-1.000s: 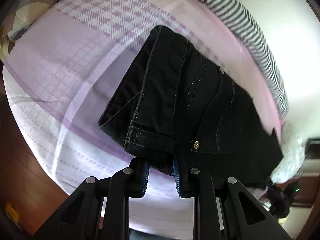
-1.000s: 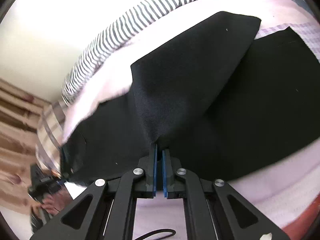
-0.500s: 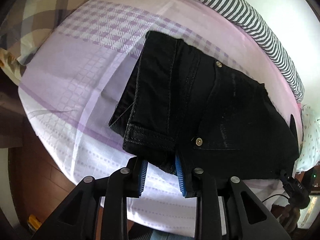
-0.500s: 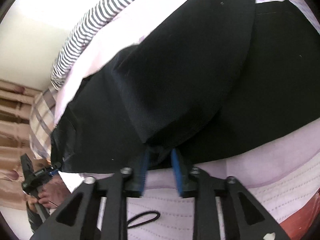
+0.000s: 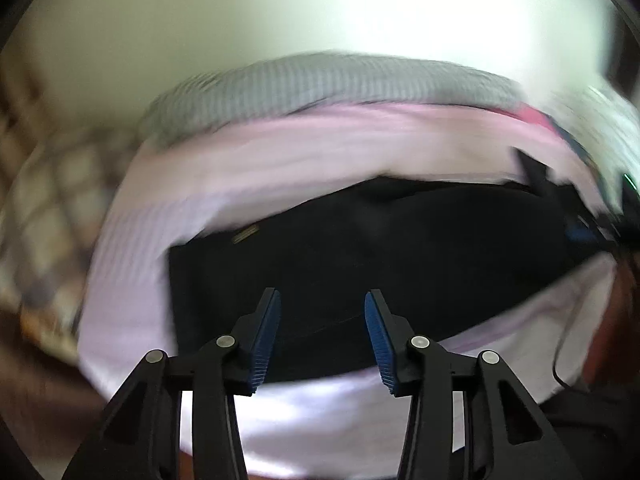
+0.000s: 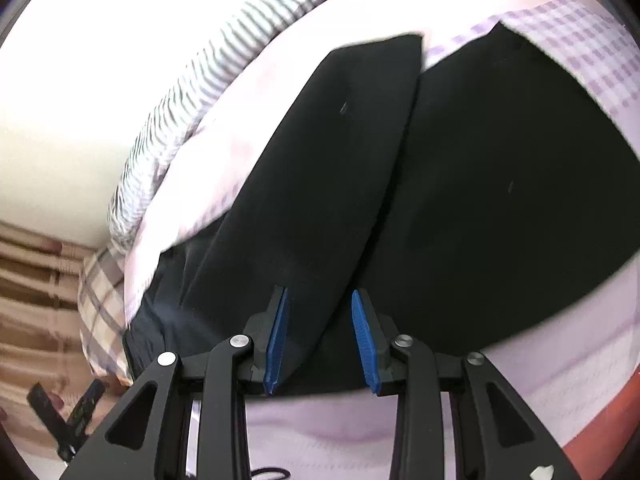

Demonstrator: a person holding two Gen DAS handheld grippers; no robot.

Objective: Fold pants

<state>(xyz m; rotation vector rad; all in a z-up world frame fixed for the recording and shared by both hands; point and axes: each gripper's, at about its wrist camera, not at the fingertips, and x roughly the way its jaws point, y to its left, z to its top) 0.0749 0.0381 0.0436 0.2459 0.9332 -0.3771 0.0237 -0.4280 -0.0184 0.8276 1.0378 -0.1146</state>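
Note:
The black pants (image 5: 380,248) lie flat on the pale purple bed sheet (image 5: 312,152), stretching to the right in the blurred left wrist view. My left gripper (image 5: 322,334) is open and empty, just over their near edge. In the right wrist view the pants (image 6: 500,208) lie with one leg (image 6: 320,184) folded over and running toward the far side. My right gripper (image 6: 318,338) is open and empty, its blue pads either side of that leg's near end.
A grey-striped blanket (image 6: 224,68) lies along the far edge of the bed by the pale wall. A plaid pillow (image 6: 100,304) sits at the left end. Dark floor (image 5: 36,408) shows below the bed's near edge. A black cable (image 5: 568,344) hangs at the right.
Both grippers have let go of the pants and opened. The left view has swung round fast, from the waistband to the pants' long side. The folded leg now lies flat.

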